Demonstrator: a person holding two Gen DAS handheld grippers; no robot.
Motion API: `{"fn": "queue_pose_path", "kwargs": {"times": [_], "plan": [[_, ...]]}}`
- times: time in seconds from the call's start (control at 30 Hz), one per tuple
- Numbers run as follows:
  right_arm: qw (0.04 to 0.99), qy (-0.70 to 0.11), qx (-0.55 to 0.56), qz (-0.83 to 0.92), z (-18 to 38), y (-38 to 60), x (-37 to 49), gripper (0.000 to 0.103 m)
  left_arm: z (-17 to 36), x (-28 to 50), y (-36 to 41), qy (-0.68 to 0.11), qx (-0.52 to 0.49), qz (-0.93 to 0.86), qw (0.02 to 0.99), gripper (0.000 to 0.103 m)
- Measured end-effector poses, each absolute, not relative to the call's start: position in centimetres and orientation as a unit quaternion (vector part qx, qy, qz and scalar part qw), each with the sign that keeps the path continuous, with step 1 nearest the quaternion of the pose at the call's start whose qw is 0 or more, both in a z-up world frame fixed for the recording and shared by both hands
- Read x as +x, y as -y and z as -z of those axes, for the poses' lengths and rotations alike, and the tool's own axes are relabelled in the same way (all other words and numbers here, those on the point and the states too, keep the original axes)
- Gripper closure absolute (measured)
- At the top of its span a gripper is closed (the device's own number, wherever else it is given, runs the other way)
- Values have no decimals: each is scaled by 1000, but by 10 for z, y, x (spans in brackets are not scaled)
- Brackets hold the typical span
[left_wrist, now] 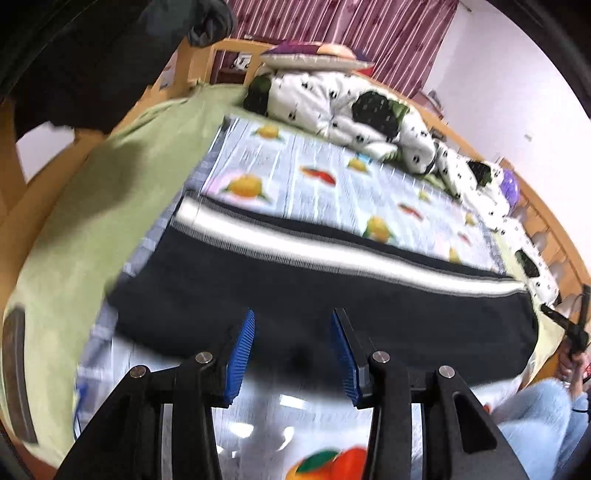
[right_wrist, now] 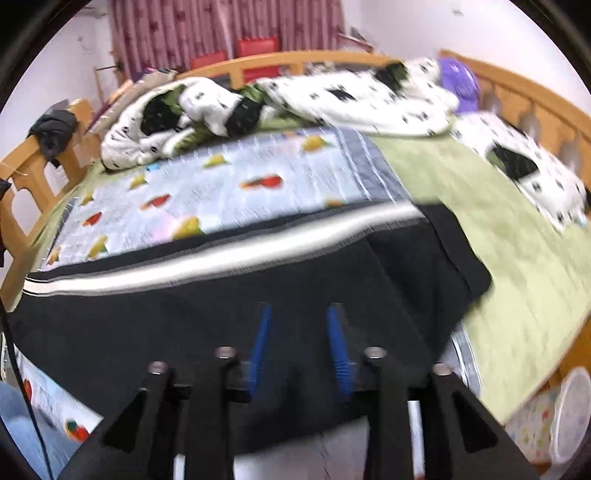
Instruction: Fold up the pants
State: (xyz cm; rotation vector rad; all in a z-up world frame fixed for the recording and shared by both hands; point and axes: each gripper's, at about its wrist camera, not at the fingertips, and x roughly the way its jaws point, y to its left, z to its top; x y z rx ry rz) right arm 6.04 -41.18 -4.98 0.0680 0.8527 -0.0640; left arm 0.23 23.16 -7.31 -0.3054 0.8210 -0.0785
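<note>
One pair of black pants lies spread across the near part of the bed, folded lengthwise into a long dark band with a white stripe running along its far edge. In the right wrist view the same pants stretch from the left edge of the picture to a squared end at the right, where the cloth overlaps the green sheet.

Beneath the pants sits a pale blue fruit-print mat, and the green sheet shows beyond it on either side.

The left claw hangs over the near edge of the pants with its blue pads parted and nothing between them. The right claw likewise hovers above the black cloth, its pads apart; the picture is blurred, but no fabric seems caught in them.

Farther back, a crumpled white quilt with black patches is heaped along the far side of the bed, against the wooden bed frame. A striped dark-red curtain hangs behind. At the right edge of the left wrist view, a person's light blue trouser leg shows.
</note>
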Motion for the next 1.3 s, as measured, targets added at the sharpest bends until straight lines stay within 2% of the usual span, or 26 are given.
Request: {"fn": "queue_pose_path", "kwargs": {"times": [0.03, 0.1, 0.27, 0.47, 0.57, 0.63, 0.7, 0.8, 0.87, 0.9, 0.93, 1.03, 1.13, 1.23, 1.3], "plan": [[910, -412, 28, 27, 48, 405, 73, 59, 67, 9, -232, -393, -145, 40, 907, 62], [912, -410, 25, 12, 45, 392, 97, 59, 58, 24, -234, -382, -132, 34, 914, 43], [915, -402, 20, -30, 57, 354, 150, 58, 66, 86, -249, -395, -89, -35, 914, 42], [901, -428, -12, -76, 94, 315, 201, 57, 114, 158, -281, -456, -55, -104, 882, 43], [893, -438, -24, -101, 110, 302, 219, 56, 130, 171, -290, -470, -53, -108, 875, 58], [887, -445, -27, -117, 119, 294, 227, 54, 137, 177, -295, -474, -61, -115, 871, 61], [879, -456, -41, -134, 131, 284, 238, 54, 141, 179, -299, -474, -75, -111, 870, 75], [869, -467, -85, -141, 146, 267, 249, 54, 137, 173, -302, -454, -80, -105, 881, 81], [854, -482, -112, -159, 156, 256, 251, 73, 131, 163, -304, -436, -92, -101, 890, 82], [852, -479, -127, -171, 157, 252, 248, 94, 129, 159, -305, -425, -101, -99, 894, 82], [852, -470, -152, -172, 155, 247, 244, 97, 130, 155, -305, -419, -106, -101, 896, 83], [863, -443, -179, -167, 150, 242, 235, 100, 124, 147, -305, -394, -116, -93, 907, 84], [893, -400, -112, -172, 121, 260, 231, 100, 109, 142, -316, -364, -148, -80, 916, 84], [901, -389, -101, -163, 117, 259, 240, 100, 121, 157, -320, -388, -139, -103, 906, 84], [888, -422, -100, -152, 137, 253, 256, 100, 143, 169, -316, -425, -123, -123, 888, 83]]}}
